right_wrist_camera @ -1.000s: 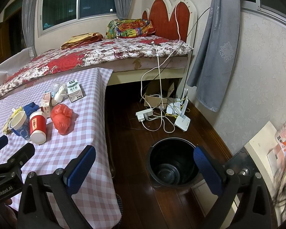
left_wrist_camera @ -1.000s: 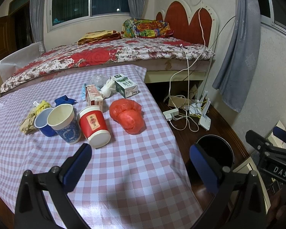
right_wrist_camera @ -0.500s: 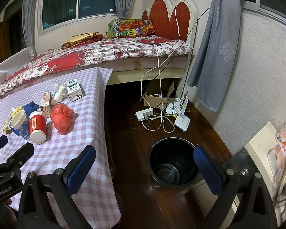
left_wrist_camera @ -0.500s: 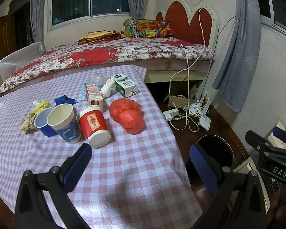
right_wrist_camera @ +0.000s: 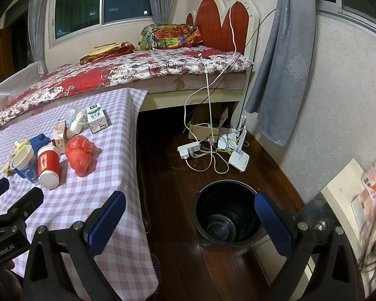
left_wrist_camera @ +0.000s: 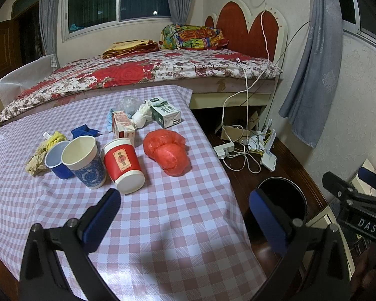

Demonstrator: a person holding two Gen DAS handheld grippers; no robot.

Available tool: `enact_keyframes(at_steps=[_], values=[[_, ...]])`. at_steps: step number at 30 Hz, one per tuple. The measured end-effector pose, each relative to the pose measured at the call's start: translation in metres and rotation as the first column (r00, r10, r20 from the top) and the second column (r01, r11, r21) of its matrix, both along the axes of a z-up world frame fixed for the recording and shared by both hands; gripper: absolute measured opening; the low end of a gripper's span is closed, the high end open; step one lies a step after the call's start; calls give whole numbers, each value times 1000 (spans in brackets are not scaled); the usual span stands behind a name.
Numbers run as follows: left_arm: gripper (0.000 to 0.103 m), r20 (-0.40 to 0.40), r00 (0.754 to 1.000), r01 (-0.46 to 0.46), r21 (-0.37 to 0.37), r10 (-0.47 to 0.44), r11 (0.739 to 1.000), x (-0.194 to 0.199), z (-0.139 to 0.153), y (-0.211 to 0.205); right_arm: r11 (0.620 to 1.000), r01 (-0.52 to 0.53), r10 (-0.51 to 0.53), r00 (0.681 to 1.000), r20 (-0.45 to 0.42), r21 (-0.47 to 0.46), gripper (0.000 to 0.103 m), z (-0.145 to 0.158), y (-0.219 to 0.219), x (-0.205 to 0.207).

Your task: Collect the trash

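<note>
I held my left gripper (left_wrist_camera: 185, 215) above the checked table (left_wrist_camera: 163, 225), jaws spread wide and empty. My right gripper (right_wrist_camera: 188, 215) hung likewise agape near the black bin (right_wrist_camera: 225, 215) on the floor. The red cup (left_wrist_camera: 122, 165) stood inverted, tilted, axis leaning away, beside the red bag (left_wrist_camera: 169, 151).

Checked-cloth table (left_wrist_camera: 163, 225) under paper cups (left_wrist_camera: 122, 165), cartons (left_wrist_camera: 165, 113), red bag (left_wrist_camera: 171, 154).

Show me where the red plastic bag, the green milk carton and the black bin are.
red plastic bag (left_wrist_camera: 171, 154), left wrist view, on its bulging middle.
green milk carton (left_wrist_camera: 166, 113), left wrist view, on its top face.
black bin (right_wrist_camera: 226, 215), right wrist view, on its inner wall.
</note>
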State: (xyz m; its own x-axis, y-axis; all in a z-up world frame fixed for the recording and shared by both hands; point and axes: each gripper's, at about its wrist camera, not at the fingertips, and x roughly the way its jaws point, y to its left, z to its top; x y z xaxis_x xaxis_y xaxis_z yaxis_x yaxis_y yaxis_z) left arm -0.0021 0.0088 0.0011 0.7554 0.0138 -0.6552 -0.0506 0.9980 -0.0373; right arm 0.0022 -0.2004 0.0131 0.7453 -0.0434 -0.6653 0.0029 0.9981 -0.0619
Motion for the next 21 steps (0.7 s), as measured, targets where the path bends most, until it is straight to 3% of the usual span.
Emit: enact_keyframes(at_steps=[21], values=[[103,1,1000,0,-1,0,1000,0,0,0,1000,-1,1,1000,-3,-2,103,-1,2,1]])
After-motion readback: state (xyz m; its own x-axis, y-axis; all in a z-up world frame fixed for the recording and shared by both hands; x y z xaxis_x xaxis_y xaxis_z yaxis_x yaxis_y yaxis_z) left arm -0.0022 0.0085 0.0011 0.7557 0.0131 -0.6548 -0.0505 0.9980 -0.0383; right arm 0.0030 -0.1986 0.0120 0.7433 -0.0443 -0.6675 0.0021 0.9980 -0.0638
